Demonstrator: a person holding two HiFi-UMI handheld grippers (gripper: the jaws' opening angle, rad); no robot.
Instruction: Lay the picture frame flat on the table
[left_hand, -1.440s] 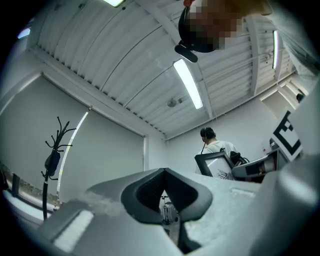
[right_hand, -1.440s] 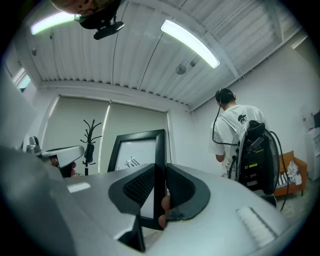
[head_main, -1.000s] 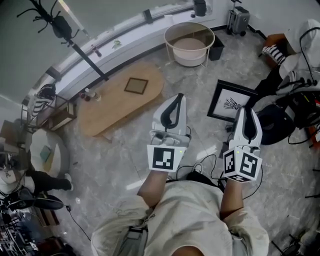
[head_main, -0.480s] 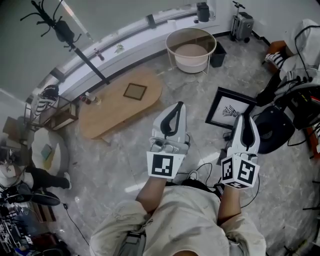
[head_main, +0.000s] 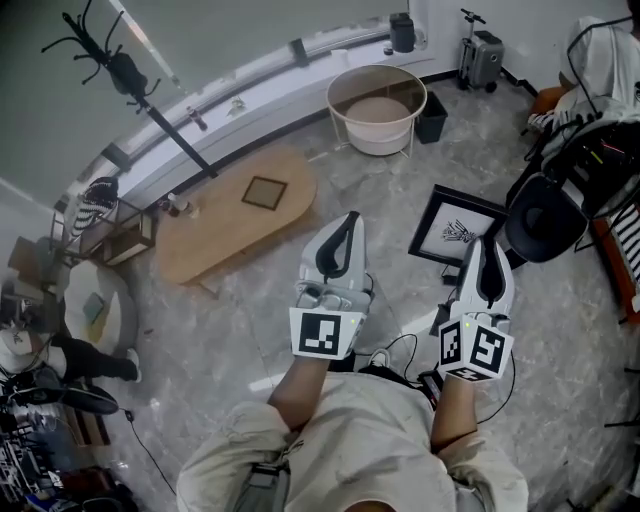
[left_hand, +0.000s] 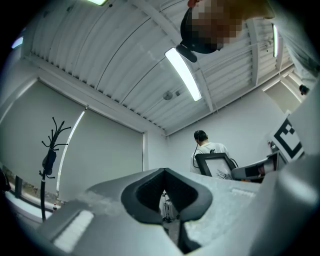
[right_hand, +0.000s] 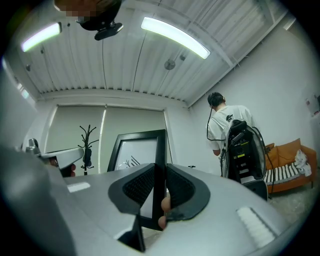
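My right gripper (head_main: 489, 246) is shut on the right edge of a black picture frame (head_main: 455, 228) with a white print, held in the air above the grey floor. In the right gripper view the frame (right_hand: 140, 150) stands upright, its side bar pinched between the pads of the right gripper (right_hand: 160, 192). My left gripper (head_main: 351, 216) hangs to the frame's left, shut and empty; the left gripper view (left_hand: 164, 196) shows only a thin slit between its pads. The oval wooden table (head_main: 215, 225) lies ahead and to the left, apart from both grippers.
A small dark square frame (head_main: 264, 192) lies flat on the table. A round tub on legs (head_main: 377, 97) stands beyond it. A black chair (head_main: 545, 215) is at the right, cables (head_main: 400, 350) trail by my feet, and a coat rack (head_main: 130, 75) stands far left.
Both grippers and the held frame sit slightly lower in the head view. The table and tub have drifted left. The grip on the frame is unchanged.
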